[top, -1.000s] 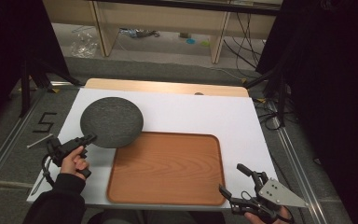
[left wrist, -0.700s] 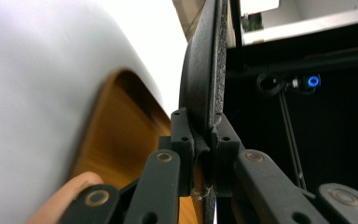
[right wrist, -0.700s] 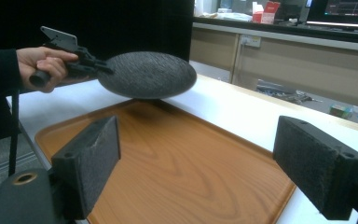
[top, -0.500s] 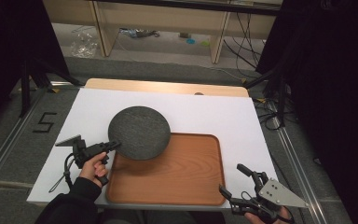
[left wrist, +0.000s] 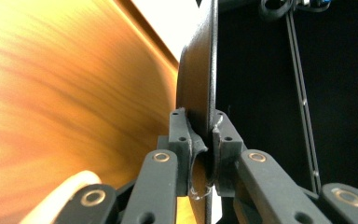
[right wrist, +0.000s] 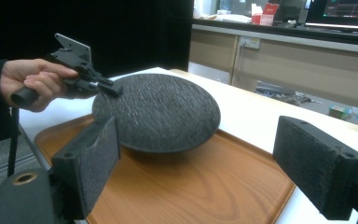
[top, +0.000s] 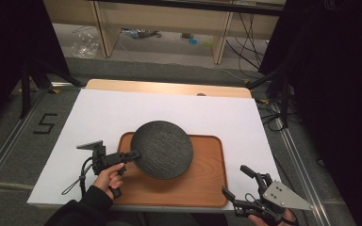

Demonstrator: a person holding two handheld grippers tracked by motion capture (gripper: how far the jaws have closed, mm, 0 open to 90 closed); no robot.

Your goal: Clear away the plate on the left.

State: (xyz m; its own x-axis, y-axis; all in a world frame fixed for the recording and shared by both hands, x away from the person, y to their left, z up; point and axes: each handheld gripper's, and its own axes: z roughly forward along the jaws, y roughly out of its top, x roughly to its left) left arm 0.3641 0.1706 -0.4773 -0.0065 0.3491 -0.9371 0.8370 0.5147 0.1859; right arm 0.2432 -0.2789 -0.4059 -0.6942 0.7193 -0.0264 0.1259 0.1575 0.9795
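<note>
A: What are things sitting on?

B: A counter (top: 122,113) covered by a white sheet, with a strip of pale wood showing along its far edge. Around it is grey floor with a "5" marked (top: 45,123) to the left, and beyond it a low wooden shelf unit (top: 165,23) with cables and clutter underneath. Dark curtains hang on both sides.

A: And on the counter?

B: A rectangular wooden tray (top: 198,179) with rounded corners, a raised rim and a warm reddish grain. It lies toward the near edge.

A: Where is the dark disc?

B: The round plate (top: 162,149) is over the left part of the tray, its edge reaching past the tray's far rim. It is charcoal, rough and pebbled on top, thin at the rim. In the right gripper view it sits tilted, lifted at the held side; whether its low side touches the wood I cannot tell.

A: Who has it?

B: The left claw (top: 134,154), pinched tight on the plate's left rim; the left gripper view shows both jaws pressed against the thin edge.

A: The other one?

B: The right claw (top: 238,183) hangs at the near right corner, jaws spread wide and holding nothing, its pads coarse and grey.
</note>
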